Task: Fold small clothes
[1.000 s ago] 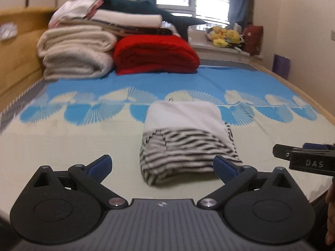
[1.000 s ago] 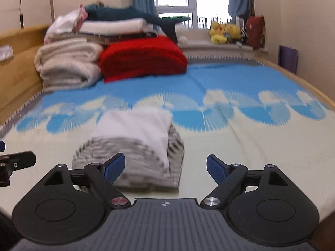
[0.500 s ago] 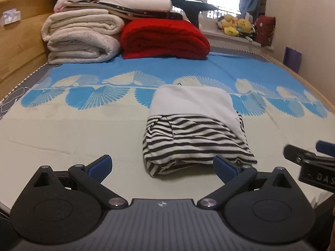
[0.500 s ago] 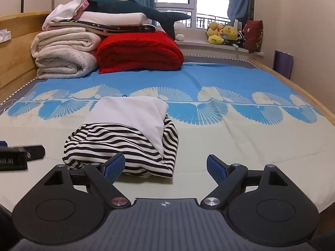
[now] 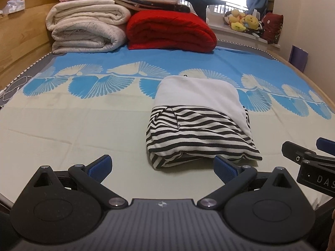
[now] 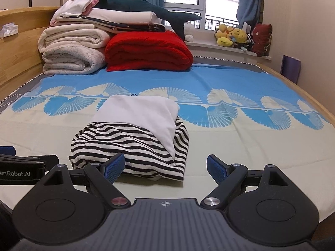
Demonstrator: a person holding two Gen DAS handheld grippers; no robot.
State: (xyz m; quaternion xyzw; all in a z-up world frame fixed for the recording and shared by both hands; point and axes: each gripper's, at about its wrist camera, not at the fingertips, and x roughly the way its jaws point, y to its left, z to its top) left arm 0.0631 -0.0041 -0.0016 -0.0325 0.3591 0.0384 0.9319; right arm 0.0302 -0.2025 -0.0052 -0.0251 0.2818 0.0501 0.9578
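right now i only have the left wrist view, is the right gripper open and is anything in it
observer: the right gripper is open wide and its pads press on nothing.
operator: where's the garment from there
observer: the folded black-and-white striped garment with a white panel lies just ahead of its left pad; ahead of the right pad there is only the cream bed sheet.

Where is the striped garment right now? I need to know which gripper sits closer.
The striped garment lies folded on the bed sheet, centre-right in the left wrist view, just ahead of the open right gripper, near its left finger.
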